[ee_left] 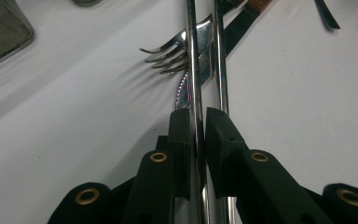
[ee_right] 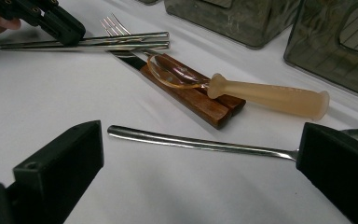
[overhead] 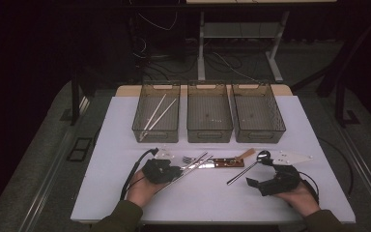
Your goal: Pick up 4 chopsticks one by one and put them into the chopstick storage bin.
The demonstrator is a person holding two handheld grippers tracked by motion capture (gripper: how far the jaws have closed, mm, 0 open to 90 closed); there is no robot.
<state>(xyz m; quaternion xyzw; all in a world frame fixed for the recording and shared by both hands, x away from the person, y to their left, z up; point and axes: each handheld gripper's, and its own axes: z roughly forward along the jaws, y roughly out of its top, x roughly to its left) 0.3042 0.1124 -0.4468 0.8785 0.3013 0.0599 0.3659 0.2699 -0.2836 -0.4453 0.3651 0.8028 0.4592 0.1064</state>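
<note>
The left tool [ee_left: 196,123] was clenched on one long shiny metal chopstick [ee_left: 192,56], which pointed straight ahead, away from the tool.

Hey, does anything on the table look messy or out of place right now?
Yes. The cutlery in the middle lies in a crossed heap: metal chopsticks over a fork, a translucent spoon on wooden-handled pieces. Only the left bin holds sorted chopsticks.
</note>
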